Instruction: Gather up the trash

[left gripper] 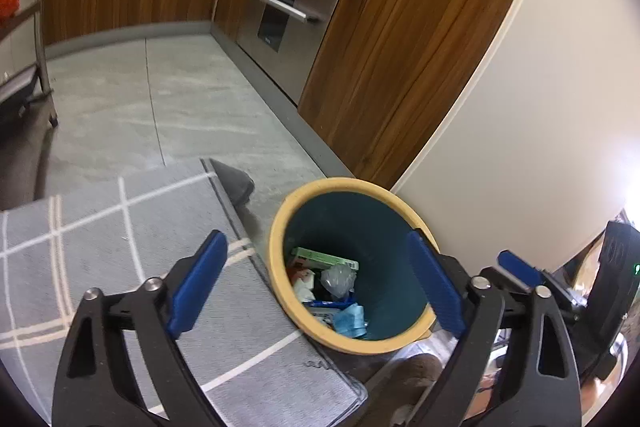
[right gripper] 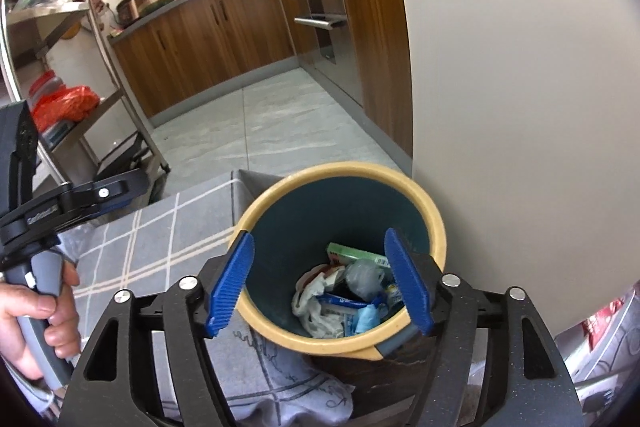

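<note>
Both grippers are hanging over the trash bin (left gripper: 280, 227), a teal bucket with a yellowish rim, sitting on the floor right where the white wall meets the wooden cabinets. In the left wrist view the left gripper (left gripper: 318, 277) has its blue pads spread wide with nothing between them, and the bin's mouth sits around 4 o'clock from centre. The right gripper (right gripper: 320, 281) is spread too, empty, pads framing the bin opening, which fills the 6 o'clock part of its view. Down inside the bin there's a green box (right gripper: 352, 253), a crumpled clear plastic bag (right gripper: 362, 277), a white bag (right gripper: 308, 301) and some blue wrappers (right gripper: 366, 317). A grey plaid mat (left gripper: 120, 247) lies at 9 o'clock of the bin. A hand (right gripper: 28, 315) grips the left gripper's handle at 8 o'clock in the right view
</note>
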`<state>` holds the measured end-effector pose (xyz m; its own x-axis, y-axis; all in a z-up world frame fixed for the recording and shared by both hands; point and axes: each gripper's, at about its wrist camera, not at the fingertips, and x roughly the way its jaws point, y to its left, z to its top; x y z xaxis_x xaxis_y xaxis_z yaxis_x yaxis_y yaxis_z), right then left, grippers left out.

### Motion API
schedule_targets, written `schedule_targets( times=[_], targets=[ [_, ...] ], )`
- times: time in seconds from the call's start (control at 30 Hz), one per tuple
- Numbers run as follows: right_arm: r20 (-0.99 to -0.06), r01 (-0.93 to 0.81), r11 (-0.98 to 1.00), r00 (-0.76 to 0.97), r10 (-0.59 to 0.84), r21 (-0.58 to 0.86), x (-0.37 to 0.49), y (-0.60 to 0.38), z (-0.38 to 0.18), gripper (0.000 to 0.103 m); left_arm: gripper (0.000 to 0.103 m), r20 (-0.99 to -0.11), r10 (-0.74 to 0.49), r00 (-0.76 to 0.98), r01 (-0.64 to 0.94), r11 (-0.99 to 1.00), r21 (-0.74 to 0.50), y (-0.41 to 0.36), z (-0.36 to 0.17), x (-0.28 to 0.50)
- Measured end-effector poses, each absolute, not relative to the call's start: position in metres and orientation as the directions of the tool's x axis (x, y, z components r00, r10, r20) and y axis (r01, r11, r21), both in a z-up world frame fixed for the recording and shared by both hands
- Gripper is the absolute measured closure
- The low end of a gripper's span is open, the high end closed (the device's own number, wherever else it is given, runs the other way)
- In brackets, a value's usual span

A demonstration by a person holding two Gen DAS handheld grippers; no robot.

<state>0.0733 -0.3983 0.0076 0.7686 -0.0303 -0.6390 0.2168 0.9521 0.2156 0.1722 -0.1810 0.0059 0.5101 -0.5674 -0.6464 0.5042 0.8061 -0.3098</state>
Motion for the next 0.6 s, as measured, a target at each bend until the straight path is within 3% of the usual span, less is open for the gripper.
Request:
schedule_targets(
  times=[0.23,0.6],
  targets=[
    [-0.608,0.217,0.958,0.792,-0.059,0.19,0.053,-0.395,0.024,0.013,0.006,-0.629,-0.527,0.572,0.518,0.826,-0.222,-0.17,0.025,0.146],
    [-0.569,0.207,0.965,0.818,-0.079,0.163,0.022,-0.388,0.041,0.008,0.006,-0.592,-0.507,0.626,0.534,0.833,-0.148,-0.17,0.045,0.105]
  ],
)
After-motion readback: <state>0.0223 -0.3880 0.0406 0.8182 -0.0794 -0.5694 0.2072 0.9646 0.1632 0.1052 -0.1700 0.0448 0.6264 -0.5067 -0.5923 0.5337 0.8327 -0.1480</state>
